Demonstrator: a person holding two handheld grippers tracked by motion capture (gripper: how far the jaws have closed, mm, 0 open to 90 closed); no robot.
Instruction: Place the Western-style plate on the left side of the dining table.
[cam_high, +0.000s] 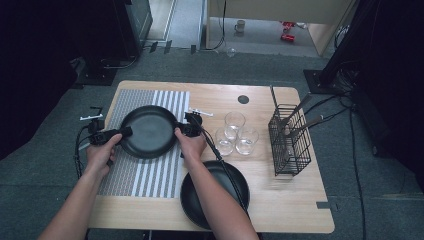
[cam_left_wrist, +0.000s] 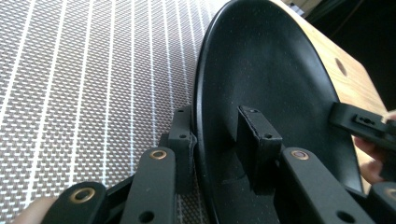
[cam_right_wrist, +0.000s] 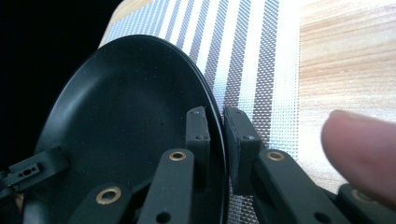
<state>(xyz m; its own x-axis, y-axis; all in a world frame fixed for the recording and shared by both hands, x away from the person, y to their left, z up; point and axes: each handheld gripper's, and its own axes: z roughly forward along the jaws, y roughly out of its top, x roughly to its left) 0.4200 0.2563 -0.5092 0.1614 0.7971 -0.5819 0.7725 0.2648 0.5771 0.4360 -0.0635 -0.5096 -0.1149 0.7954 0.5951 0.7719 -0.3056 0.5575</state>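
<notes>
Two hand-held grippers are clamping one round matte-black plate (cam_high: 149, 131) by opposite edges over the grey-and-white striped woven placemat (cam_high: 145, 175) at the left of the light wooden table (cam_high: 295, 200): the left gripper (cam_high: 125, 132) is pinching its left rim, one jaw inside the dish and one beneath, while the right gripper (cam_high: 181, 129) is gripping the right rim likewise. Going rightward, a second black plate (cam_high: 235, 182) is lying near the table's front edge, three clear drinking glasses (cam_high: 235, 132) are clustering mid-table, and a black wire cutlery basket (cam_high: 289, 140) is standing beyond them; no readable writing is showing anywhere.
</notes>
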